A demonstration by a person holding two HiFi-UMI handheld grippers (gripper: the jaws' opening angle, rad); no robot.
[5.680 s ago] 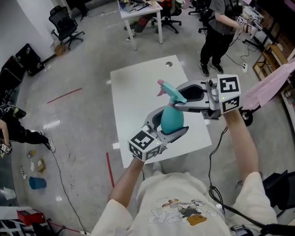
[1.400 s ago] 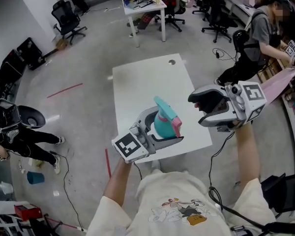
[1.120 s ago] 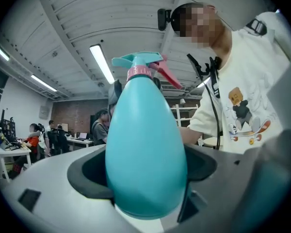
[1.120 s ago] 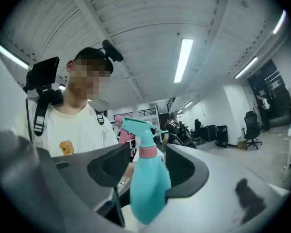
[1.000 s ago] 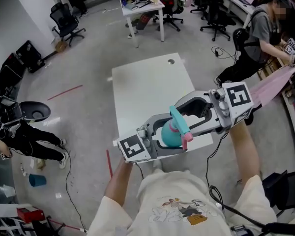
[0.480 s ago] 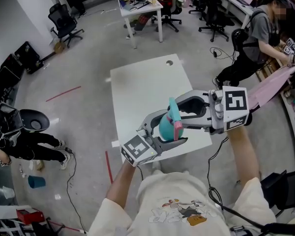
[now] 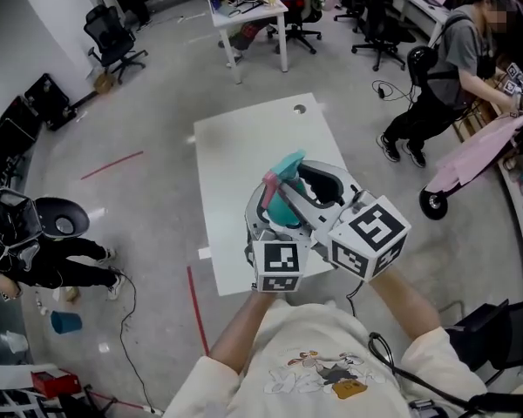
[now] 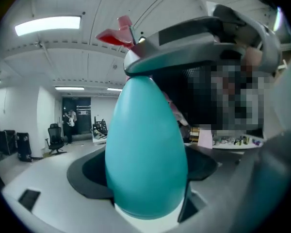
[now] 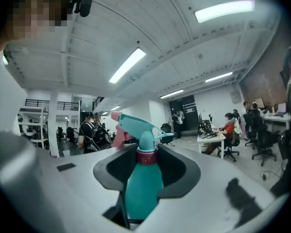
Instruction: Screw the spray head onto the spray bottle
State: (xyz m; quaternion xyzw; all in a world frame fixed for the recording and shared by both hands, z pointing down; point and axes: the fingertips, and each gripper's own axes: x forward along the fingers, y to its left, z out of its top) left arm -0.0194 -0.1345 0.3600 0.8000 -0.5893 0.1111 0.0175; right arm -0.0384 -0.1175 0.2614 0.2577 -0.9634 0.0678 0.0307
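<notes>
A teal spray bottle (image 7: 281, 207) is held up over the white table (image 7: 235, 146), tilted away from me. Its teal spray head (image 7: 287, 165) with a pink trigger (image 7: 268, 185) sits on a dark red collar (image 9: 147, 157). My left gripper (image 7: 270, 220) is shut on the bottle's wide body (image 8: 145, 149). My right gripper (image 7: 318, 194) sits close beside it, shut on the bottle's neck just under the collar. In the right gripper view the spray head (image 9: 138, 125) rises between the jaws of the right gripper (image 9: 141, 191). Both marker cubes face me.
A person (image 7: 444, 68) stands at the upper right beside a pink cloth (image 7: 488, 142). Desks and office chairs (image 7: 253, 7) fill the far end of the room. Another person (image 7: 44, 233) crouches on the floor at the left. Red tape marks (image 7: 196, 299) lie by the table.
The right gripper came in from the right and closed on the bottle's neck. Both grippers then turned so that their cubes face me. The spray head now points away and left.
</notes>
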